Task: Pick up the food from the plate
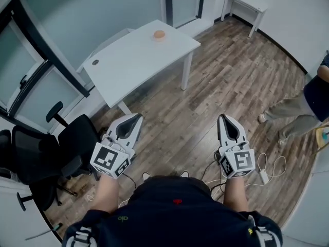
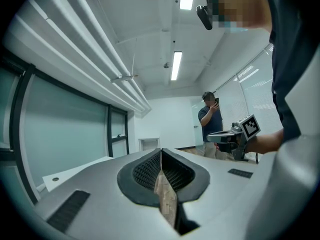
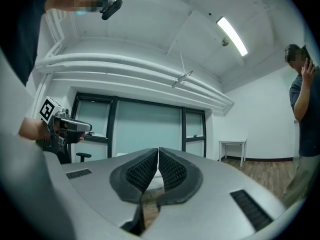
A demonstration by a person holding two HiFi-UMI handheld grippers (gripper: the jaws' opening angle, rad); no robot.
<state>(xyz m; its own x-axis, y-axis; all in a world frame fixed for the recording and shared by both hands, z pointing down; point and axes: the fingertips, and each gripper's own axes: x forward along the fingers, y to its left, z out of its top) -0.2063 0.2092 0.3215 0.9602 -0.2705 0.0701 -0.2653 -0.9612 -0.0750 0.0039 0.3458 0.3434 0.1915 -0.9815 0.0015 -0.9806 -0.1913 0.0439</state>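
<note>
In the head view a small orange-brown piece of food (image 1: 159,34) lies on the far part of a white table (image 1: 133,60); no plate can be made out under it. My left gripper (image 1: 134,118) and right gripper (image 1: 224,119) are held low, well short of the table, above the wood floor. Both are shut with nothing between the jaws. In the left gripper view the left gripper (image 2: 161,151) has its pads together, and the right gripper (image 2: 235,133) shows to the side. The right gripper (image 3: 158,151) looks the same in its own view, pads touching.
Black office chairs (image 1: 49,151) stand at the left by the glass wall. A person (image 1: 303,107) stands at the right edge, holding up a phone (image 2: 216,101). A second small white table (image 1: 245,5) sits in the far corner. Cables (image 1: 267,169) lie on the floor.
</note>
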